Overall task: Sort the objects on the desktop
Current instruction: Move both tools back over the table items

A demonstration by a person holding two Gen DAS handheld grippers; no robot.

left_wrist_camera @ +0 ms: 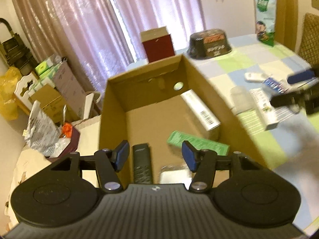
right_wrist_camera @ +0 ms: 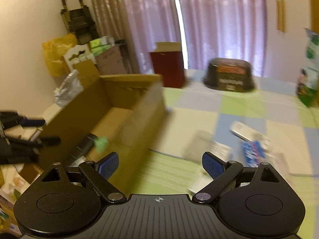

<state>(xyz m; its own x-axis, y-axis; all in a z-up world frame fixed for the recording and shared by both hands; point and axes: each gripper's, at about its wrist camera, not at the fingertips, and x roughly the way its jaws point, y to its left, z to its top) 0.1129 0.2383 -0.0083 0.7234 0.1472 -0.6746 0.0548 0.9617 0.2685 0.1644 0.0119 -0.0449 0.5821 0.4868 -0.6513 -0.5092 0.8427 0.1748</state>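
My left gripper hangs over the near end of the cardboard box, jaws spread, nothing between them. Below it in the box: black remote, green packet, long white carton against the right wall, a small white thing under the right pad, too blurred to name.

My right gripper is over the bench just right of the box wall, jaws spread and empty. The unsorted pile lies ahead and to its right: white remote, blue-printed packet, a pale clear container, all smeared. So the right is nearer. The white remote's long axis runs diagonally, up-left to down-right, so I'd guess the wrist needs turning.

Open bench ahead; the box wall crowds the left pad. Dark bowl and red box stand well apart.
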